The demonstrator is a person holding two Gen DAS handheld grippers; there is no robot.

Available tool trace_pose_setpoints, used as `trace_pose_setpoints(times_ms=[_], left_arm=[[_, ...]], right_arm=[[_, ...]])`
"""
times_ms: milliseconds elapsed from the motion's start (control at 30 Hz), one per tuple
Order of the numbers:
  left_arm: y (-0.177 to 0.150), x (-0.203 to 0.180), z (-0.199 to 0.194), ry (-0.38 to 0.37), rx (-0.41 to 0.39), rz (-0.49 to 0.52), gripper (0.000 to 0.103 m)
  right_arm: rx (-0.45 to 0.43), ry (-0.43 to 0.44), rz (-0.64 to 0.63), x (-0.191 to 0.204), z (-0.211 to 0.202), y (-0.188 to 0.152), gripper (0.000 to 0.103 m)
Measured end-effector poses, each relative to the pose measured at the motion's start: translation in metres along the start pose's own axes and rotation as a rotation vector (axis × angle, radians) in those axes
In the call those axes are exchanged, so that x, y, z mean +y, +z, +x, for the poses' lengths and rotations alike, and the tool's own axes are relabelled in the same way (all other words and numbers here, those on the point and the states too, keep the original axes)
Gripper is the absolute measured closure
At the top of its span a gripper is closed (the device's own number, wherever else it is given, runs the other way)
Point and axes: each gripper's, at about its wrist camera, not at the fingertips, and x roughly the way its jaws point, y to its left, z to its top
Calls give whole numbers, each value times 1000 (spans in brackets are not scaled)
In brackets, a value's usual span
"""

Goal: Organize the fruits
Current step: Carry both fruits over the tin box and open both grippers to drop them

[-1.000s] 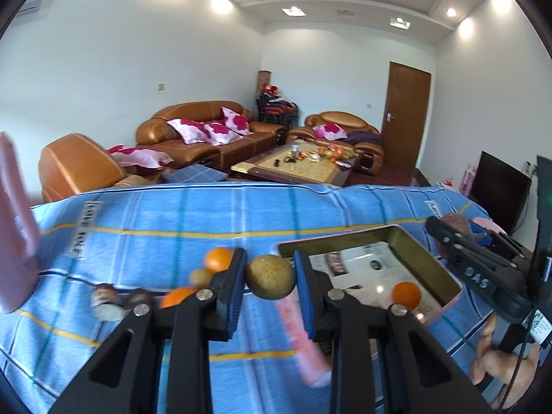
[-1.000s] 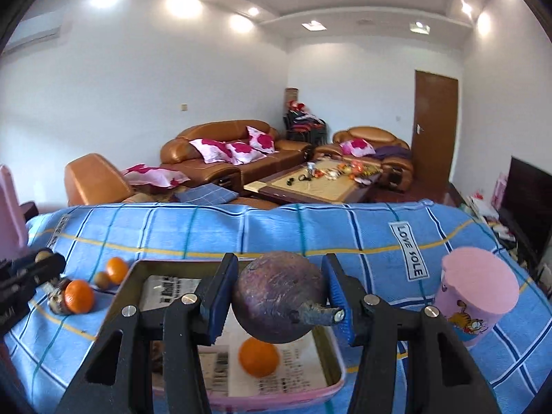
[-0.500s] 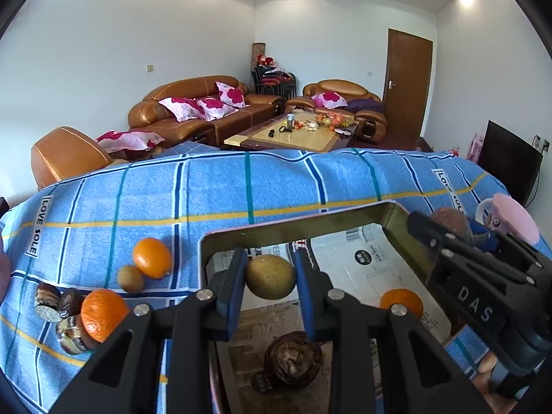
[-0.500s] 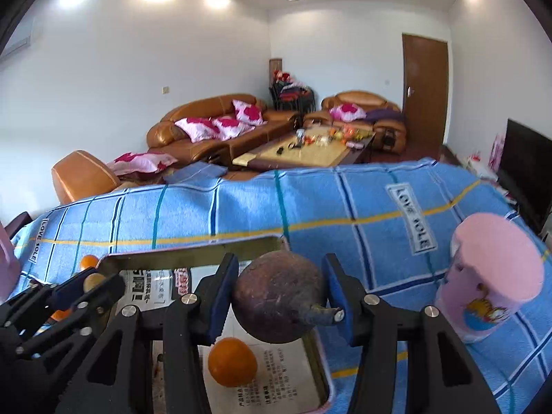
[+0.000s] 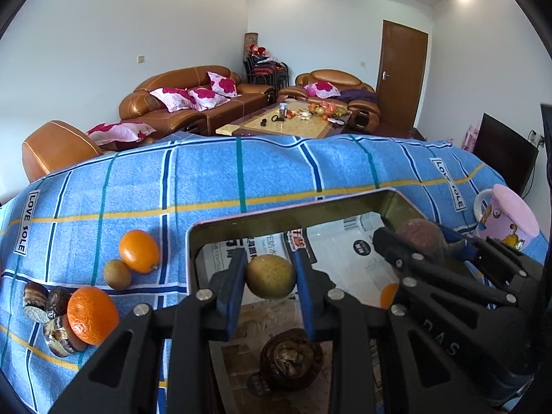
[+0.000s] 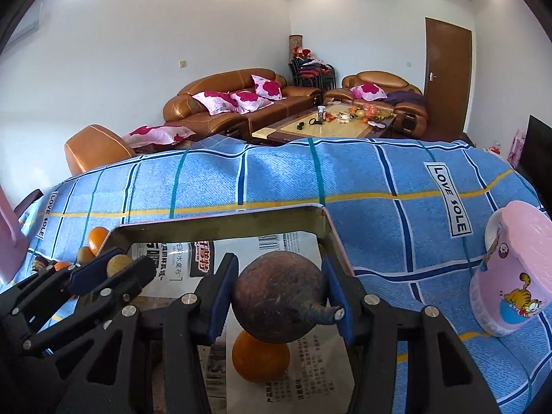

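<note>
while its blue rubber pads are pressing on both flanks of a small round yellow-green fruit (image 5: 270,276), the left gripper (image 5: 270,281) is holding it clear above the tray (image 5: 293,211), its black plastic fingers drawn in narrow around the smooth, matte skin. beside it, the right gripper (image 6: 280,299) is standing wider, clamping a larger dark purple-brown fruit (image 6: 279,296) with a rough, mottled rind and a stubby stem poking toward the right-hand pad; this one too is hanging over the tray. under the two tools the tray is sitting as a shallow rectangular tin with rounded corners and dull brassy walls, lined with printed newspaper. on that paper a glossy orange (image 6: 260,358) is lying directly below the purple fruit, and a brown, wrinkled round fruit (image 5: 291,358) is resting nearer the left gripper. outside the tray, on the blue checked cloth (image 5: 207,179) with yellow and teal stripes, two dimpled oranges (image 5: 139,251), a small tan fruit (image 5: 117,274) and a few dark halved fruits (image 5: 38,302) are lying to the left. a pink cartoon-printed mug (image 6: 512,276) with a flat pink lid is standing on the cloth well right of the tray.
</note>
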Motion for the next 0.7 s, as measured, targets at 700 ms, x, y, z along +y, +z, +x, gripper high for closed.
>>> trace_pose_setpoints(times_ms=[700], left_arm=[[-2, 5, 0, 44, 21, -19, 62]], right_arm=[[35, 57, 69, -7, 5, 0, 49]])
